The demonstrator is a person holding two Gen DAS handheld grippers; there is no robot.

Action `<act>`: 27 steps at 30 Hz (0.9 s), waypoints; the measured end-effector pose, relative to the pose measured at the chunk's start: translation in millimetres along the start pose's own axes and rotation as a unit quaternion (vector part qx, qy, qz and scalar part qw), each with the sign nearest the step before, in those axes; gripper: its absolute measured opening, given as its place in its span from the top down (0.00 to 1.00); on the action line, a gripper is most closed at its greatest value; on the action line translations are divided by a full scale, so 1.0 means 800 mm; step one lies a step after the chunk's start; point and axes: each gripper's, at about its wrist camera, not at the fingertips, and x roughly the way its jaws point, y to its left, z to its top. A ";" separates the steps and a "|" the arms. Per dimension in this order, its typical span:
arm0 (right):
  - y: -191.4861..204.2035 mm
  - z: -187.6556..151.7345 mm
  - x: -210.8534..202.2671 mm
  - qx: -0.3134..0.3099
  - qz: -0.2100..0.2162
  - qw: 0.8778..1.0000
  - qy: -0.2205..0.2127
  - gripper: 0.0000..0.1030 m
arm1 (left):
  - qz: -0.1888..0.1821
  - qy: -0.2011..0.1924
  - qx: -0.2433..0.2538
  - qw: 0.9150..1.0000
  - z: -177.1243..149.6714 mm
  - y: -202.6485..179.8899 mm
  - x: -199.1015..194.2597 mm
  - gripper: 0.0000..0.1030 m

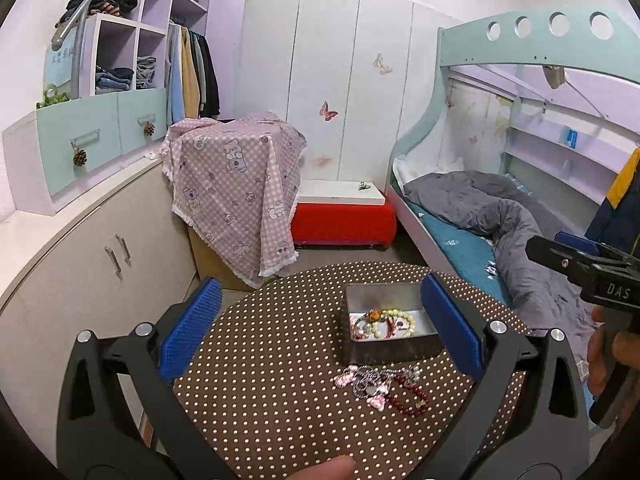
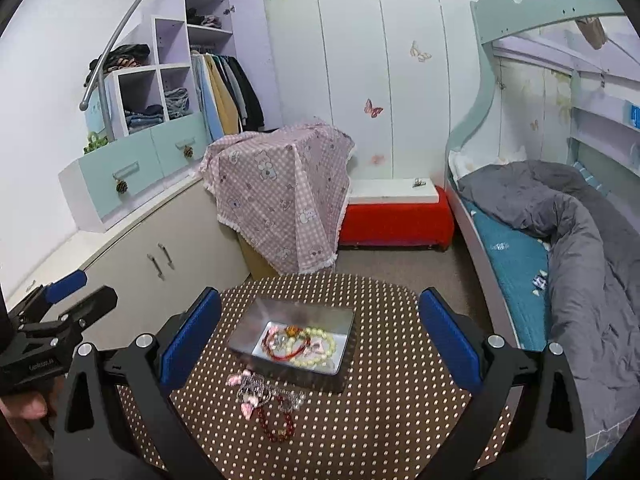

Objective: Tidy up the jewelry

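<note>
A metal tin box (image 1: 390,354) (image 2: 244,344) stands on the round brown polka-dot table (image 1: 280,360) (image 2: 380,420). It holds a pale green bead bracelet (image 1: 402,322) (image 2: 320,346) and red strings. In front of the box lies a loose pile: pink and silver charms (image 1: 366,380) (image 2: 256,390) and a dark red bead bracelet (image 1: 412,400) (image 2: 276,424). My left gripper (image 1: 320,326) is open and empty, held above the table before the box. My right gripper (image 2: 320,332) is open and empty, likewise above the table. Each gripper shows at the edge of the other's view.
A cabinet (image 1: 100,260) runs along the left. A box draped in pink checked cloth (image 1: 236,184) and a red bench (image 1: 344,220) stand behind the table. A bunk bed with a grey duvet (image 1: 500,216) is on the right.
</note>
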 end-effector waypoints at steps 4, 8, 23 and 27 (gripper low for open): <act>-0.002 -0.018 0.002 0.004 0.003 1.000 0.013 0.08 | 0.008 0.011 0.012 1.000 -0.017 0.001 0.001 0.06; -0.006 -0.034 0.002 0.011 0.005 1.000 0.026 0.08 | 0.014 0.024 0.014 1.000 -0.035 0.010 0.005 0.06; -0.014 -0.104 0.035 0.035 0.021 0.994 0.105 0.08 | -0.021 0.103 0.049 0.993 -0.118 -0.013 0.050 0.06; -0.022 -0.118 0.044 0.039 0.015 0.992 0.121 0.08 | -0.031 0.141 0.062 0.988 -0.141 -0.034 0.083 0.06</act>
